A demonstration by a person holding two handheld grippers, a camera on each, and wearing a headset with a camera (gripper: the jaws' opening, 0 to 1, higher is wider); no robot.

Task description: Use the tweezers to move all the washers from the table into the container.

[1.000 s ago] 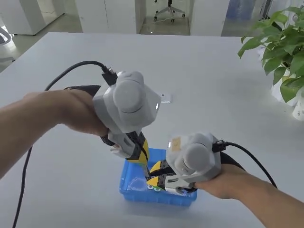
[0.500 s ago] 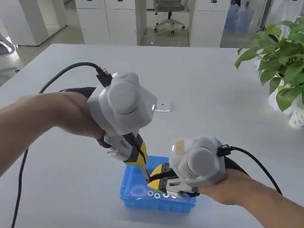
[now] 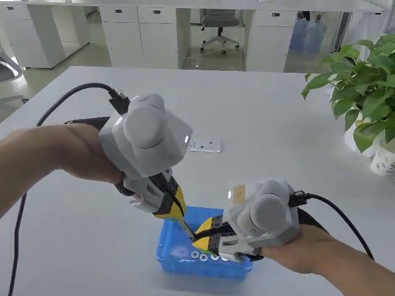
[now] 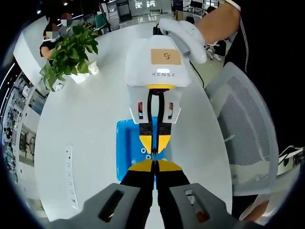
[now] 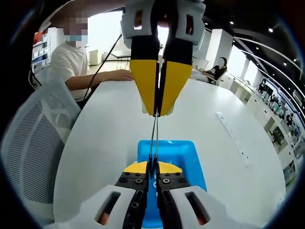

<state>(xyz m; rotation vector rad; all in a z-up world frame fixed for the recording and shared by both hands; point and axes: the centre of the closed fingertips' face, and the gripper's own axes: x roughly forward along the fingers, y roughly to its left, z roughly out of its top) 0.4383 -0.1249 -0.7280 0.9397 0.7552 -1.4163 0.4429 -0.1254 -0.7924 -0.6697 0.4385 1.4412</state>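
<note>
White worktop [image 3: 290,123] runs back to a row of cabinets and a chair [image 3: 219,24], with a plant [image 3: 364,74] at its right edge. At the near edge sits the blue container [image 3: 185,266], with several washers [image 3: 203,255] lying in a row along its front wall.

Both grippers hang over the container, tips facing each other. The left gripper [image 3: 184,223] slants down from the upper left. The right gripper [image 3: 200,236] comes in low from the right.

In the right gripper view, the tweezers [image 5: 155,138] run as a thin dark line from the right gripper [image 5: 153,167] up into the yellow tips of the left gripper [image 5: 158,112], above the container [image 5: 188,157]. Both pairs of fingers are pressed together, pinching the tweezers, one at each end.

The left gripper view shows the same line-up: the left gripper [image 4: 155,164] is nearly tip to tip with the right gripper [image 4: 156,145] over the container [image 4: 125,143].
</note>
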